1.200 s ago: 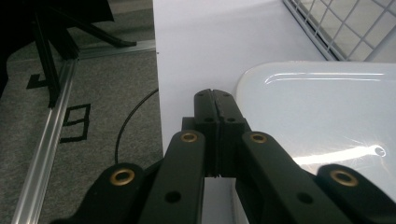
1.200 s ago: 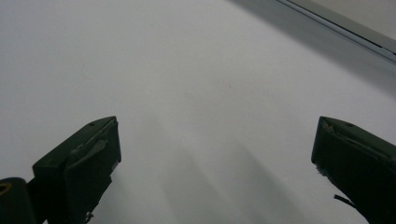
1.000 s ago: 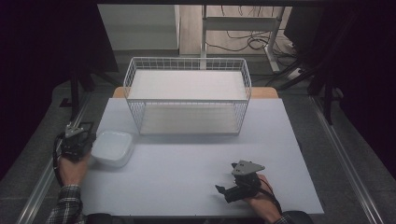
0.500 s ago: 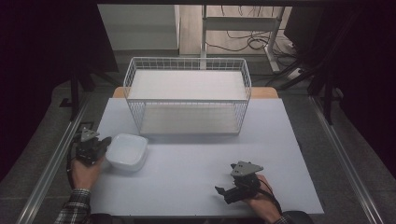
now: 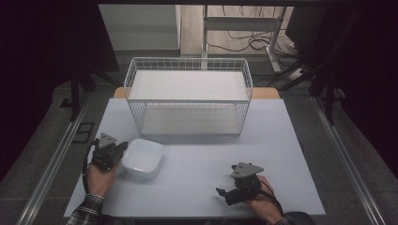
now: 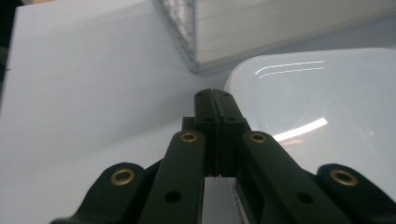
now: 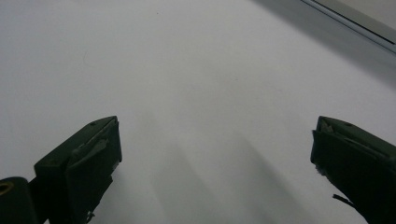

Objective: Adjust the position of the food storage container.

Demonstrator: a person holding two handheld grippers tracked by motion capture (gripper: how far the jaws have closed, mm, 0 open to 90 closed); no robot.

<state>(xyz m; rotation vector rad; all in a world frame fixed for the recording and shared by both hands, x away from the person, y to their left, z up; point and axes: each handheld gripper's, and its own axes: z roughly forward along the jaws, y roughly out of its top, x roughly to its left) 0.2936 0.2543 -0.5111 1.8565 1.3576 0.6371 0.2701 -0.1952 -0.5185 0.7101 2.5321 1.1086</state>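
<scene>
— What has moved since a second ago?

— My left hand-held gripper (image 5: 112,151) and the white tub (image 5: 142,158) it grips. Both have slid across the table (image 5: 197,187), from near its left edge toward the middle. The tub now sits just in front of the left corner of the wire basket (image 5: 187,101), near it but apart. My right hand-held gripper (image 5: 225,193) has kept its place.

— Take me through it, biggest first.

— The table, pale and bare where nothing stands. Then the wire basket at its far side, upright, with a pale floor inside. Then the tub: square with rounded corners, open side up, resting flat on the table.

— And your left hand-held gripper?

— Its jaws are pressed together. In the left gripper view the two black pads meet with only a thin seam between them, at the left rim of the tub (image 6: 322,116). They seem to pinch that rim, though the wall itself is hidden between the pads. The basket's corner (image 6: 187,42) shows just beyond.

— The right one?

— It lies low at the near right of the table, well apart from the tub. Its jaws are spread wide, with nothing but bare table (image 7: 196,93) between them.
</scene>
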